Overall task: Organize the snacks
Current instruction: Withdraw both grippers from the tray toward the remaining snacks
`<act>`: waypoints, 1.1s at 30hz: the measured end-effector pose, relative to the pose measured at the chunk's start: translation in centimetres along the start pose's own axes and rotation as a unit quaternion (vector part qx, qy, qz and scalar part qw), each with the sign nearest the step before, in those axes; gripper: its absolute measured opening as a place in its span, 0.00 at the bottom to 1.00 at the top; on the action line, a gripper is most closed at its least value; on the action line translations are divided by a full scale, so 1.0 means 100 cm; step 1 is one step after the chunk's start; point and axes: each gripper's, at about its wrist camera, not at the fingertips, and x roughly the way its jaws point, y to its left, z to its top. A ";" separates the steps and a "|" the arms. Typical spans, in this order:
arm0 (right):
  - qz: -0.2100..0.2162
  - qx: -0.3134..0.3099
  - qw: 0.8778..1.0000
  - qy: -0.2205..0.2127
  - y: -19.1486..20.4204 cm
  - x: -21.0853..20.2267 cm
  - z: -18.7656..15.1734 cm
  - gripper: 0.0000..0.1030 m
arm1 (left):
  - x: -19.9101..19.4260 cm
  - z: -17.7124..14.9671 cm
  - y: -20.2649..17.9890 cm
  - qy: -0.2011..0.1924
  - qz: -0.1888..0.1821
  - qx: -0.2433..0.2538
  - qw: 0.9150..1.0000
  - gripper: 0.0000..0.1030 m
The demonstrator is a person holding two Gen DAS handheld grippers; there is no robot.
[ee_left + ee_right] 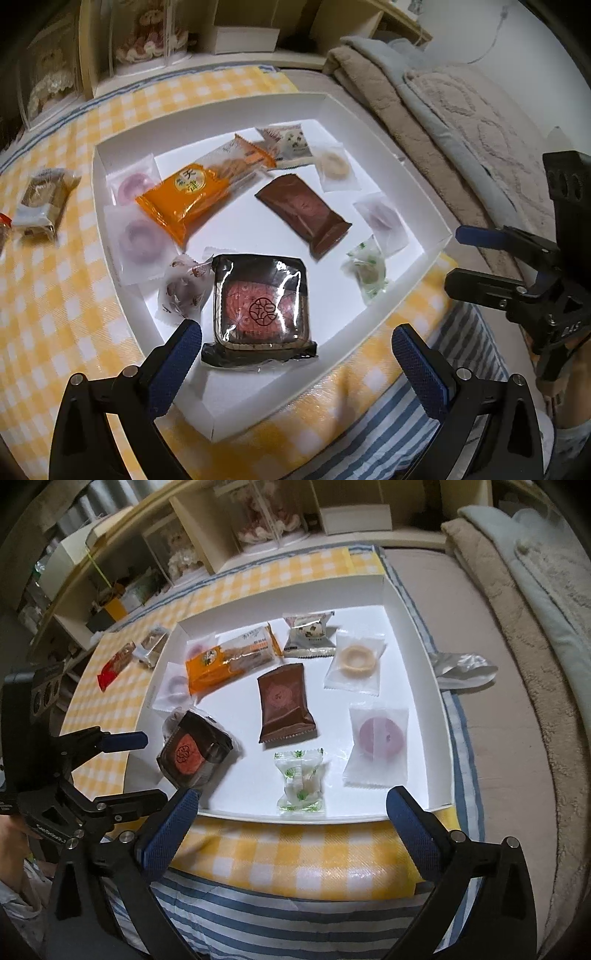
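A shallow white tray (221,110) (280,587) on a yellow checked cloth holds several wrapped snacks. A dark mooncake pack (260,306) (195,753) lies at its near side, just ahead of my left gripper (295,334), which is open and holds nothing. A green-and-white candy (301,779) (365,271) lies by the tray's front wall, below and ahead of my right gripper (293,796), also open and empty. A brown packet (303,214) (284,705) sits mid-tray, an orange packet (192,195) (225,664) behind it. Ring pastries in clear wrappers lie around them.
Outside the tray, wrapped snacks (44,201) and a red packet (112,666) lie on the cloth to the left. A silver wrapper (461,670) lies to the right. Folded blankets (443,122) are piled on the right, and shelves (122,572) stand behind.
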 end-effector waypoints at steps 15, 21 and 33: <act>-0.025 -0.010 0.998 -0.048 0.015 -0.045 -0.003 1.00 | -0.073 -0.011 -0.001 -0.058 0.000 -0.014 0.998 1.00; -0.026 -0.013 0.997 -0.075 0.028 -0.067 0.001 1.00 | -0.112 -0.021 0.004 -0.094 0.002 -0.028 0.995 1.00; -0.015 -0.032 0.989 -0.140 0.074 -0.096 0.024 1.00 | -0.202 -0.053 0.045 -0.183 0.035 -0.065 0.980 1.00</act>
